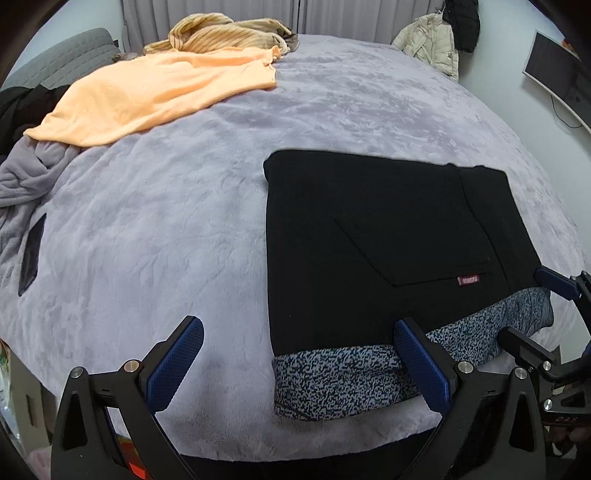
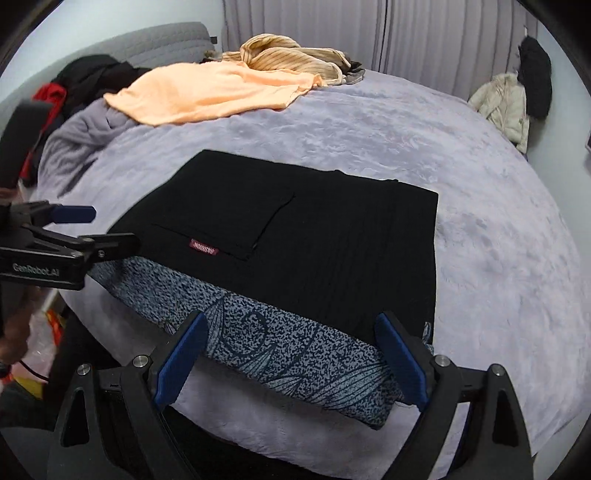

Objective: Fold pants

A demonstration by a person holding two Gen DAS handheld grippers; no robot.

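The black pants (image 1: 388, 236) lie folded flat into a rectangle on the lavender bed (image 1: 166, 240), back pocket with a small red label up; they also show in the right wrist view (image 2: 314, 236). They rest on a folded speckled blue-grey garment (image 1: 351, 373), which also shows in the right wrist view (image 2: 295, 343). My left gripper (image 1: 310, 362) is open and empty, just before the near left corner of the stack. My right gripper (image 2: 295, 362) is open and empty, just before the stack's near edge. Each gripper shows in the other's view: the right (image 1: 532, 306), the left (image 2: 107, 227).
An orange garment (image 1: 155, 92) and a striped tan garment (image 1: 229, 33) lie at the far side of the bed. A rumpled grey blanket (image 1: 22, 177) and dark clothes (image 2: 92, 74) lie at the left. A dark phone (image 1: 31, 254) lies at the left. Jackets (image 2: 509, 103) hang at the right wall.
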